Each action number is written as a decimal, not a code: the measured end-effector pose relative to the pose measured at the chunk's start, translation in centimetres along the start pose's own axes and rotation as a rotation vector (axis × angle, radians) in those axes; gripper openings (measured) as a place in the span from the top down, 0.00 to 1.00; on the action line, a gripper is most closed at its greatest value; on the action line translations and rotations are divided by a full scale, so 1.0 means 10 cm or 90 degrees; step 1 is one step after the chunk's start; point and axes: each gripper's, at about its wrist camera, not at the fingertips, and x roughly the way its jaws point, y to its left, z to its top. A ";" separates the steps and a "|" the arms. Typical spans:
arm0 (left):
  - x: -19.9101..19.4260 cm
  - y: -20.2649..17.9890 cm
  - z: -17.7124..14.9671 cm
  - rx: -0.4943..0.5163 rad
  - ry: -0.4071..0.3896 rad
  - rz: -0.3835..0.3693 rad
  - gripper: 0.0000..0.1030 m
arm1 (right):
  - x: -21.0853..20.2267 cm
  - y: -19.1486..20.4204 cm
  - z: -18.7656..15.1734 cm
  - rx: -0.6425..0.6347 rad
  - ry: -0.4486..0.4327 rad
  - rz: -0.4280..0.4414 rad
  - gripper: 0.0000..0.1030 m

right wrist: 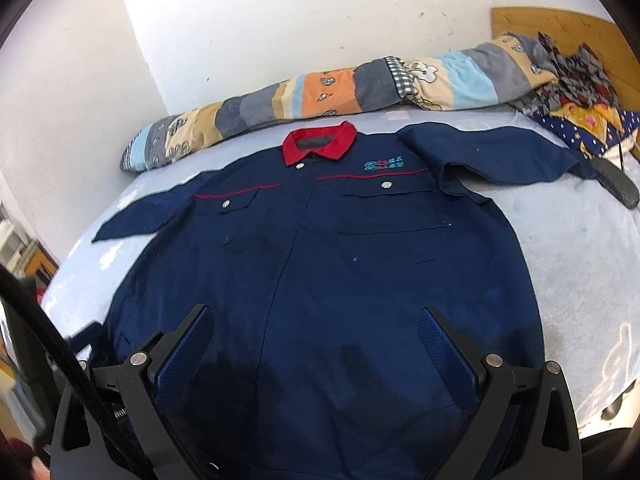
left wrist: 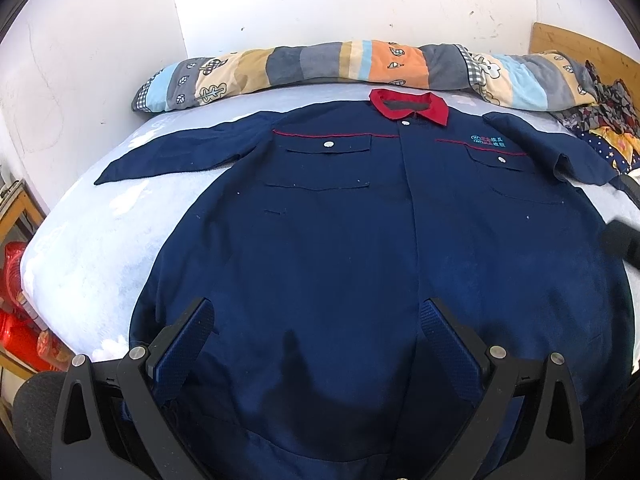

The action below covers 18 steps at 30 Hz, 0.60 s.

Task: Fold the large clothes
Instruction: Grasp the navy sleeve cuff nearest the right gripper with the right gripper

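- Red plastic items [left wrist: 16,320] stacked at the far left edge, beside the pale blue bedsheet [left wrist: 100,248].
- Navy-blue work jacket with a red collar [left wrist: 320,220] spread flat and face up on that sheet — front closed, two buttoned chest pockets, teal embroidery on one breast.
- One sleeve [left wrist: 176,152] stretched out straight to the left; the other sleeve [right wrist: 492,156] bent back near the shoulder on the right.
- Left gripper [left wrist: 316,344] poised over the jacket's lower hem, jaws spread wide, gripping nothing.
- Right gripper [right wrist: 316,348] likewise above the lower front panel — jaws wide apart, nothing between them.
- Long striped patchwork bolster in grey, orange, beige and light blue [left wrist: 340,68] lying along the white wall behind the collar.
- Crumpled patterned fabric pile [right wrist: 576,92] at the far right, against a wooden headboard [right wrist: 568,36].
- Black oblong mesh-textured object [right wrist: 616,184] just past the bent sleeve's cuff.
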 end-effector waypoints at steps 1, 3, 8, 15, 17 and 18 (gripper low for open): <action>0.00 0.00 -0.01 0.001 0.000 0.000 0.00 | -0.01 -0.05 0.04 0.010 0.001 0.004 0.00; 0.00 -0.01 -0.01 0.006 0.000 0.000 0.00 | -0.06 -0.16 0.14 0.033 0.000 0.018 0.00; -0.04 -0.11 0.03 0.027 -0.005 -0.018 0.00 | -0.24 -0.56 0.47 0.084 -0.035 0.010 0.00; -0.12 -0.31 0.30 0.071 -0.022 -0.056 0.00 | -0.37 -1.02 0.77 0.135 -0.051 0.000 0.00; -0.13 -0.38 0.40 0.085 -0.024 -0.071 0.00 | -0.38 -1.10 0.84 0.133 -0.051 -0.035 0.00; -0.14 -0.42 0.46 0.088 -0.029 -0.076 0.00 | -0.38 -1.13 0.86 0.131 -0.052 -0.046 0.00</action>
